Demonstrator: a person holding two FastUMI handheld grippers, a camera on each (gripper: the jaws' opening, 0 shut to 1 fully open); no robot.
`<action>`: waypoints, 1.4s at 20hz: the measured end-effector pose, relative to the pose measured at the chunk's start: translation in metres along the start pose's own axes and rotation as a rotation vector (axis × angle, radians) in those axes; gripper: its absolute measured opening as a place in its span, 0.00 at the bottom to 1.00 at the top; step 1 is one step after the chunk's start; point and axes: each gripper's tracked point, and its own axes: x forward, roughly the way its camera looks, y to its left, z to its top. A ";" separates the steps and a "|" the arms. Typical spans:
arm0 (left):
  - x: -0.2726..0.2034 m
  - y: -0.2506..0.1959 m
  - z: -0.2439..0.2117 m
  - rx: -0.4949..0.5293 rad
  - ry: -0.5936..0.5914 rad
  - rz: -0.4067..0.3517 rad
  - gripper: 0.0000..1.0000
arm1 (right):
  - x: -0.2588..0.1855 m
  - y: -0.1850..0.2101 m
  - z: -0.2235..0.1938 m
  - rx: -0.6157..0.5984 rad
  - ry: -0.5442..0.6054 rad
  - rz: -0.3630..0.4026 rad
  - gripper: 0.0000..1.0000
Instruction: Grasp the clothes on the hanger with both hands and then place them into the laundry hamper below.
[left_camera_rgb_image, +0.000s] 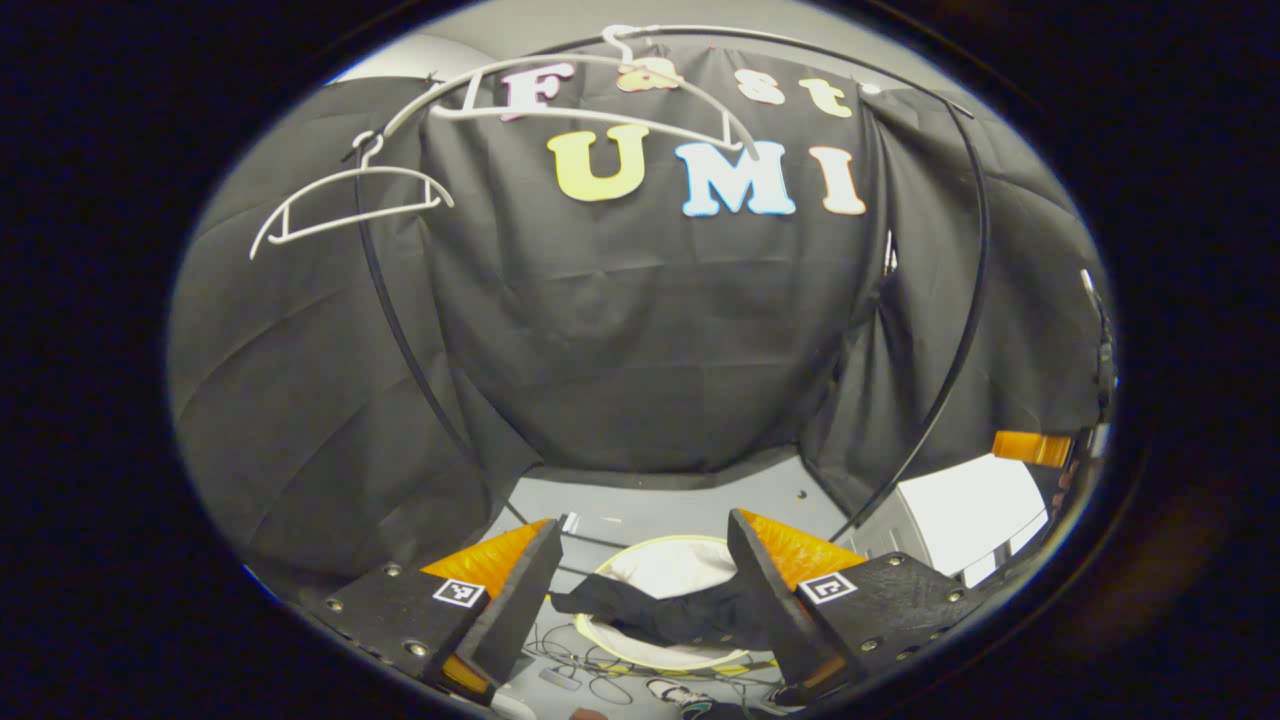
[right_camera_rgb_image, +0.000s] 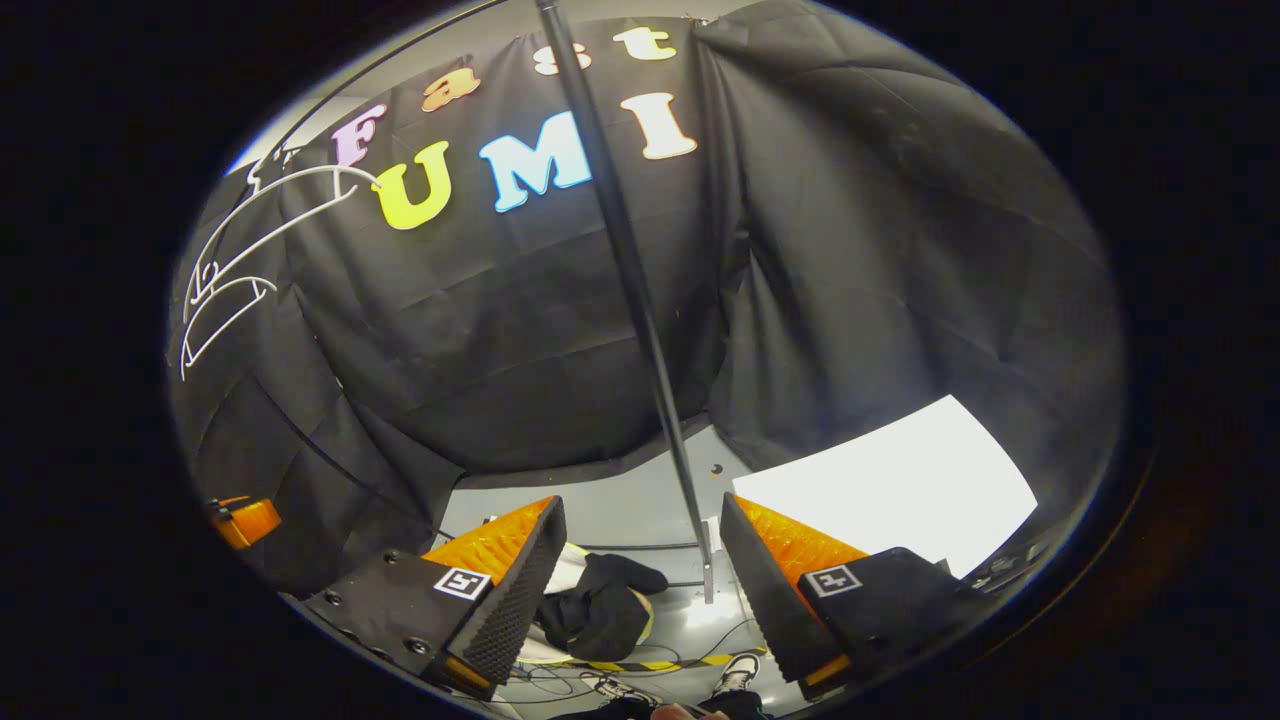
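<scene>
In the left gripper view the left gripper (left_camera_rgb_image: 640, 600) has its jaws apart with nothing between them; the right gripper (right_camera_rgb_image: 635, 590) likewise. Below, dark clothes (left_camera_rgb_image: 670, 612) lie draped over the hamper (left_camera_rgb_image: 640, 562) rim on the floor, partly hidden behind the fingers. Farther up, two bare hangers (left_camera_rgb_image: 345, 200) hang on the rail (left_camera_rgb_image: 960, 300), with open space beneath them.

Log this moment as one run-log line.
left gripper: open | right gripper: open | dark garment: draped over hamper rim | hangers: bare on rail | phase: garment released
</scene>
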 end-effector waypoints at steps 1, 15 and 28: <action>-0.009 -0.010 0.010 -0.012 -0.018 0.007 0.99 | 0.000 -0.007 0.003 0.002 -0.003 0.010 0.98; -0.111 -0.070 0.186 -0.054 -0.397 0.041 0.99 | -0.059 -0.042 0.146 0.053 -0.441 -0.018 0.98; -0.187 0.007 0.193 -0.221 -0.649 -0.079 0.98 | -0.146 -0.012 0.213 -0.001 -0.733 -0.077 0.92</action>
